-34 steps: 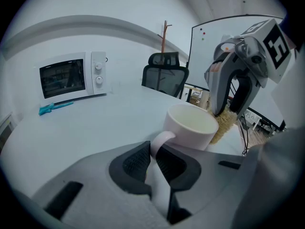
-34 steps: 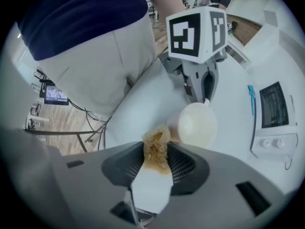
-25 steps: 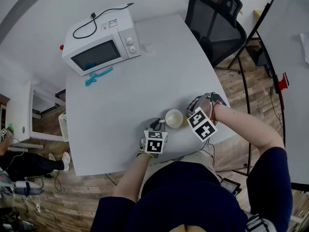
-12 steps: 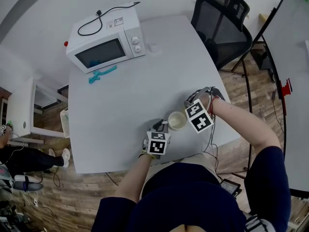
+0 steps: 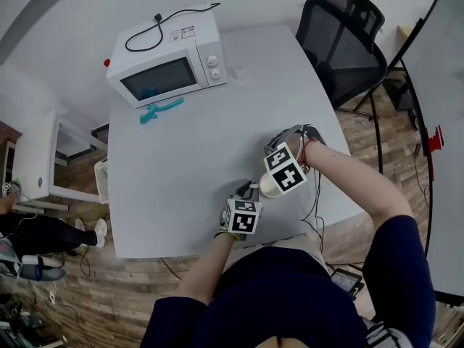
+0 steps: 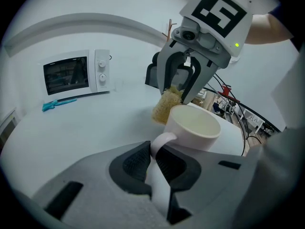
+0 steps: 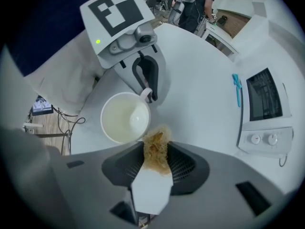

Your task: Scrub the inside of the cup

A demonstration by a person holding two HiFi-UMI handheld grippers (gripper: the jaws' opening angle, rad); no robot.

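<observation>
Cup [image 6: 193, 128]: rigid, smooth, probably ceramic, breakable. It is pinched by its handle [image 6: 159, 142] in the narrowly closed left gripper [image 6: 153, 160], directly ahead of the jaws. Soft fibrous scrub pad [image 6: 166, 106] is clamped in the right gripper [image 7: 156, 163], beside the rim.

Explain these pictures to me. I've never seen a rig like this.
No robot here: a person holds a two-jaw gripper in each hand. One picture looks down from a camera on the person's head; the other two look along each gripper's jaws. The left gripper is shut on the handle of the cup. The right gripper is shut on a fibrous scrubber, which sits beside the cup's rim, not inside. On the white table there are also a microwave and a blue tool.
</observation>
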